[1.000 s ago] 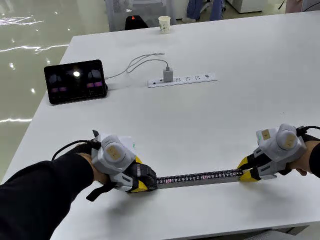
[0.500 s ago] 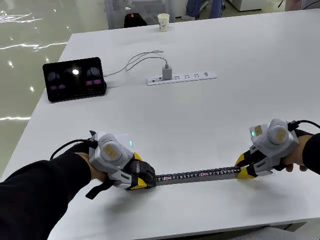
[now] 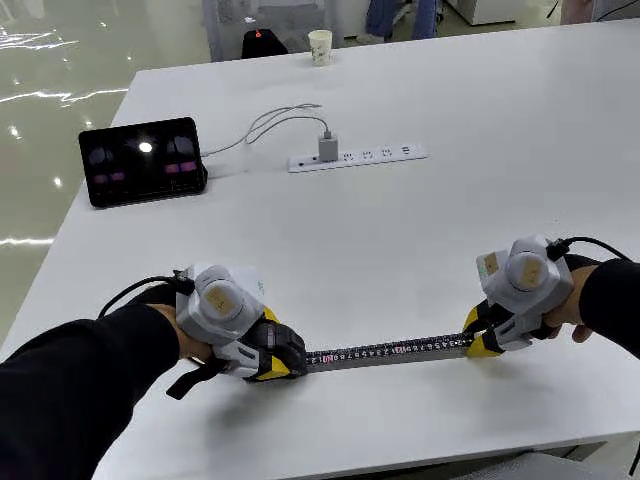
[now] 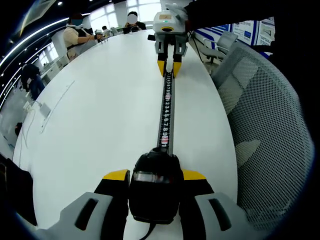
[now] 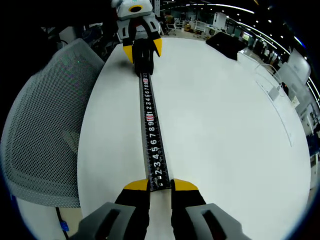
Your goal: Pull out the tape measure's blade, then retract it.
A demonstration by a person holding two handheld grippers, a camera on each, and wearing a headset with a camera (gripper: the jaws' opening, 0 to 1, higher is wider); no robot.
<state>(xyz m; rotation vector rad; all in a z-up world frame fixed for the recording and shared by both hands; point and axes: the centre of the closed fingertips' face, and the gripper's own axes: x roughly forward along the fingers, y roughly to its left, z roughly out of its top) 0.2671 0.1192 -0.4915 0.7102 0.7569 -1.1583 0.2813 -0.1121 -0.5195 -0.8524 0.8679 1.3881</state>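
Here's the picture at the near edge of the wide white surface (image 3: 400, 230). The left claw (image 3: 272, 345) is clamped around the chunky black tape measure case with yellow trim (image 4: 156, 192), one yellow-tipped jaw on each flank of it, pinning it down at the near left. From the case's mouth the narrow blade with printed numerals (image 3: 385, 351) runs flat along the surface towards the right, straight and taut by the look of it. Over at the near right, the right claw (image 3: 477, 335) has its jaws closed almost together on the blade's very tip. In the right gripper view the low numbers sit right between the two yellow tips.

So where does that leave the job? I'd call the first half as good as done: a good run of blade is out of the case and spans the gap between the two claws, which are well apart. Whether there's more pull to come I can't say from here. The second half, letting the blade run back into the case, looks not yet done, since the tip is far from the case mouth.

Farther back, well clear of the action, sit a black tablet with a lit screen (image 3: 142, 160) on the left, a white power strip with a charger plugged in (image 3: 358, 156) and a paper cup (image 3: 320, 46) at the far edge.
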